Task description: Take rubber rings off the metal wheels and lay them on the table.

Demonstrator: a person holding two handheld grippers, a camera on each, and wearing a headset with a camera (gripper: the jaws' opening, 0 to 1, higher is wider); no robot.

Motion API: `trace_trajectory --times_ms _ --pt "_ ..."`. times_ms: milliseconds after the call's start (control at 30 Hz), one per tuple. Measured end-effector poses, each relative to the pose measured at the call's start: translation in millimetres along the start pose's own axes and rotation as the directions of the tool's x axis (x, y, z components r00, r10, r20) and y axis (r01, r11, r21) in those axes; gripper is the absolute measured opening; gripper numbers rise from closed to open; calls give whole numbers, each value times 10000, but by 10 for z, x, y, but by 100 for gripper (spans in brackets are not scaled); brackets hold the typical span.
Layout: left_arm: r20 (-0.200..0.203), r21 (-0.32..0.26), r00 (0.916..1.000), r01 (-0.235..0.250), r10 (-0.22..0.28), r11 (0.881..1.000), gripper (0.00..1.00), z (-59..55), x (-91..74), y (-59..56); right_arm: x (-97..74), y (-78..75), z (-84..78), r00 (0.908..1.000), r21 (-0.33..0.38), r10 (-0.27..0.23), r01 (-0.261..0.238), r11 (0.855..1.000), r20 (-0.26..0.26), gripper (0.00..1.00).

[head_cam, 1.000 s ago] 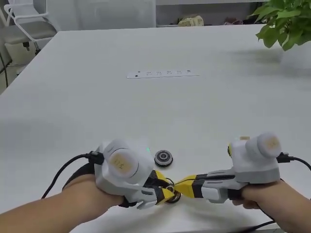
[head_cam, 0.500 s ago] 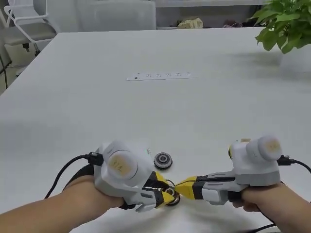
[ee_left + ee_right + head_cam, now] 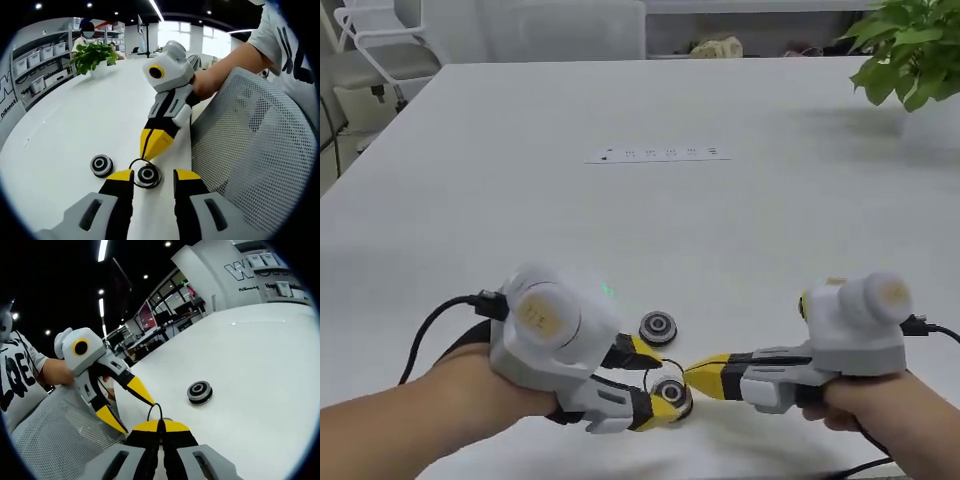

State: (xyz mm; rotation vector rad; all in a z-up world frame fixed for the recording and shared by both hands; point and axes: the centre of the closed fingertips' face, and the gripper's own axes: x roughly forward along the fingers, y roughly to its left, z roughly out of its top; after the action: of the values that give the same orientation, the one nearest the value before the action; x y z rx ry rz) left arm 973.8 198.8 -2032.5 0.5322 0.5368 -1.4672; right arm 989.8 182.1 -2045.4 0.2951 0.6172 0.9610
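Observation:
A small metal wheel [image 3: 671, 391] [image 3: 148, 175] lies near the table's front edge, between the spread yellow jaw tips of my left gripper [image 3: 655, 378] [image 3: 152, 175], which is open with a gap on one side of the wheel. A thin black rubber ring [image 3: 136, 162] [image 3: 154, 412] loops up off that wheel. My right gripper [image 3: 690, 375] [image 3: 161, 427] is shut on the ring, its tips coming in from the right just above the wheel. A second wheel [image 3: 658, 326] [image 3: 101, 165] [image 3: 200, 391], with its dark ring on it, lies flat a little further back.
A white power strip [image 3: 658, 154] lies mid-table. A potted plant [image 3: 908, 52] stands at the far right corner and white chairs [image 3: 370, 45] at the far left. A grey mesh chair back [image 3: 250, 150] is close behind the front edge. Cables trail from both grippers.
My left gripper's jaws have spread wider around the wheel and its body has shifted a little left. The right gripper stays shut on the ring.

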Motion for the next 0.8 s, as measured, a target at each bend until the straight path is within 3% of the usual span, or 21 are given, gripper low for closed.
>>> trace_trajectory --times_ms 400,800 --pt "429 -567 9979 -453 478 9974 38 24 -380 31 0 92 134 9996 -280 275 -276 9992 -39 0" --pt "834 -1084 9904 -1007 1100 9890 48 26 -687 91 42 153 285 9984 -686 492 -510 9963 -290 0"
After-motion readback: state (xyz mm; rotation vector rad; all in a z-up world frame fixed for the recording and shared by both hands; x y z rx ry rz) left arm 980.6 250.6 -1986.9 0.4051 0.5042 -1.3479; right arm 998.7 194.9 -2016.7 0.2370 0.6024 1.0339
